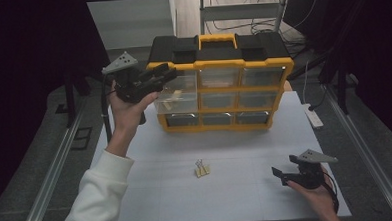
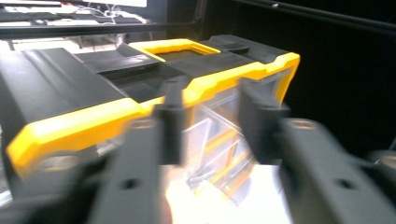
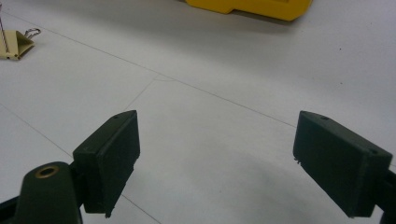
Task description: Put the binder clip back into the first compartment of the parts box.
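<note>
With left gripper jaws parted at the pulled-out top-left drawer of the organizer, right gripper released at 4 o'clock: next, fetch binder clip for stowing.

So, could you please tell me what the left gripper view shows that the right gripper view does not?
Left gripper view: the organizer's black top with its yellow handle and the clear drawers between open jaws. Right gripper view: a binder clip on the table, between wide-open jaws. Both: the yellow organizer and a bit of white table.
</note>
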A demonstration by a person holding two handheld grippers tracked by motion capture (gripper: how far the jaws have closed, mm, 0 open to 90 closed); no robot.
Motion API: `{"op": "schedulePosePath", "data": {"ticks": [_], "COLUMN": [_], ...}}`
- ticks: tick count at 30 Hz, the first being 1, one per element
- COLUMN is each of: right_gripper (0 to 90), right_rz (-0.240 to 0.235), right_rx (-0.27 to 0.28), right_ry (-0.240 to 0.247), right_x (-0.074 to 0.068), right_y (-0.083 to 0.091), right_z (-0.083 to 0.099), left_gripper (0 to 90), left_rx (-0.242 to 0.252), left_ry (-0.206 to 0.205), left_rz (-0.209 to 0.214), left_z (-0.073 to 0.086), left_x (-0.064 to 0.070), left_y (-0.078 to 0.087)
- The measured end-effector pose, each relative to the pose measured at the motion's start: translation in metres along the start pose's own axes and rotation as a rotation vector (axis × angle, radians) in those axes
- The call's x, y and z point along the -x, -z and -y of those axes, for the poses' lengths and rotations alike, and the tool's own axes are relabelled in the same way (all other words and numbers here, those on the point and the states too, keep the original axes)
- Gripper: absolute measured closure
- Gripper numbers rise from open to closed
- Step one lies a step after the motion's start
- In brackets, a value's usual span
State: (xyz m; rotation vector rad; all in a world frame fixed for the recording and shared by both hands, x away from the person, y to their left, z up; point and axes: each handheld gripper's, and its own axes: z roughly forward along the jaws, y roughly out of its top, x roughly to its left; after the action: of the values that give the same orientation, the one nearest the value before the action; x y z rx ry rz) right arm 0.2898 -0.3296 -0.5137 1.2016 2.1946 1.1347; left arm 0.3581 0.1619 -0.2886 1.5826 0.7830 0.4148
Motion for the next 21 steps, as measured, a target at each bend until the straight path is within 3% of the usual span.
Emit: {"op": "schedulePosePath", "data": {"ticks": [3, 8, 17, 21], "right_gripper": [14.7, 14.6, 14.6, 14.6], "right_rz": [-0.004, 0.0, -0.006, -0.006], "right_rx": [0.0, -0.002, -0.003, -0.002], "right_ry": [-0.002, 0.0, -0.002, 0.0], "right_x": [0.001, 0.0, -0.001, -0.001], "right_y": [0.0, 0.0, -0.001, -0.001], "right_z": [0.0, 0.0, 0.0, 0.0], "left_gripper": [38.7, 29.6, 27.8, 27.4], "left_rx": [-0.005, -0.024, -0.031, -0.068], "left_ry": [-0.009, -0.02, -0.038, -0.048], "left_rz": [0.041, 0.094, 0.13, 0.136], "left_z": [0.004, 0.011, 0.036, 0.054], "left_x": [0.004, 0.01, 0.026, 0.033], "left_y": [0.004, 0.011, 0.031, 0.036]}}
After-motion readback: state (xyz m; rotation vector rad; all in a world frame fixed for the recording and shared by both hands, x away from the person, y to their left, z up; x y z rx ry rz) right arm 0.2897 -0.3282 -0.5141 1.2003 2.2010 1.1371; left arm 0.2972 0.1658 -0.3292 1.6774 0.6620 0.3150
